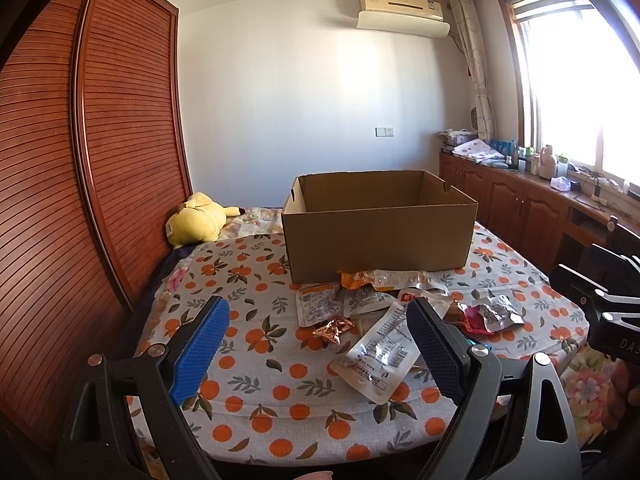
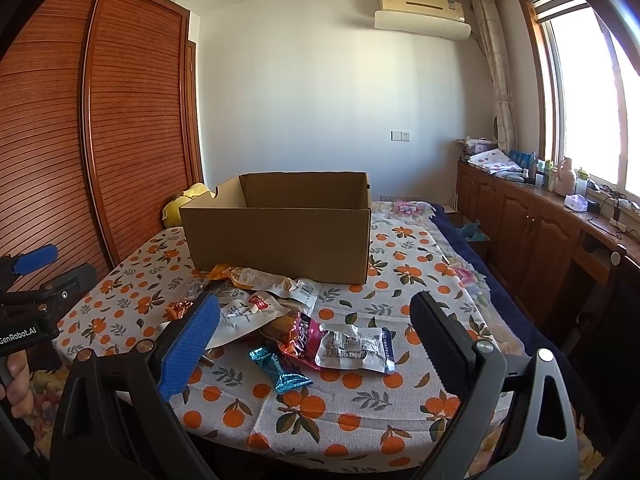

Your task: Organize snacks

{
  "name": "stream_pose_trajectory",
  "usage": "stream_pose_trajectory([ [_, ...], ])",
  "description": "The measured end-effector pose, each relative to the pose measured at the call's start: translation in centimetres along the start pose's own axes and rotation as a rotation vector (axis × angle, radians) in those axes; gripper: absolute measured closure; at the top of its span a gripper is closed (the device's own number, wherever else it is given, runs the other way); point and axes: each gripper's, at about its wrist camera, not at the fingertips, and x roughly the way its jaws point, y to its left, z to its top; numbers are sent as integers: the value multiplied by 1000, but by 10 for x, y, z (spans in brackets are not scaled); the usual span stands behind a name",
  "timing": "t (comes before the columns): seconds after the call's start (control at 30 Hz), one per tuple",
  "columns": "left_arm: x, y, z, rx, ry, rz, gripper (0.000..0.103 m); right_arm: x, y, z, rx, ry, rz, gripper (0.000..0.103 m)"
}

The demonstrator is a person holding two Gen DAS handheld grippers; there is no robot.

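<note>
Now: snacks heaped before an open box

Crinkled snack packets (image 2: 280, 320), clear, pink, teal and orange, lie piled on the orange-print bedspread (image 2: 360, 400) just before the cardboard box (image 2: 280, 236). Left gripper (image 1: 318, 354) and right gripper (image 2: 316, 344) both gape wide, holding nothing.

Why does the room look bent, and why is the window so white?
Left wrist view: the fisheye lens bows the wardrobe, and daylight blows out the window. Right wrist view: same curving, window overexposed, cardboard box and snack packets stay sharp.
</note>
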Motion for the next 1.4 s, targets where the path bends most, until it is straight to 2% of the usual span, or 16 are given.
stream_pose_trajectory([
  [0.97,-2,0,-2,-7,-5,-6,12,-8,5,3,-5,-5,5,6],
  [1.4,5,1,-6,-3,21,-17,12,-7,5,3,-7,5,8,6],
])
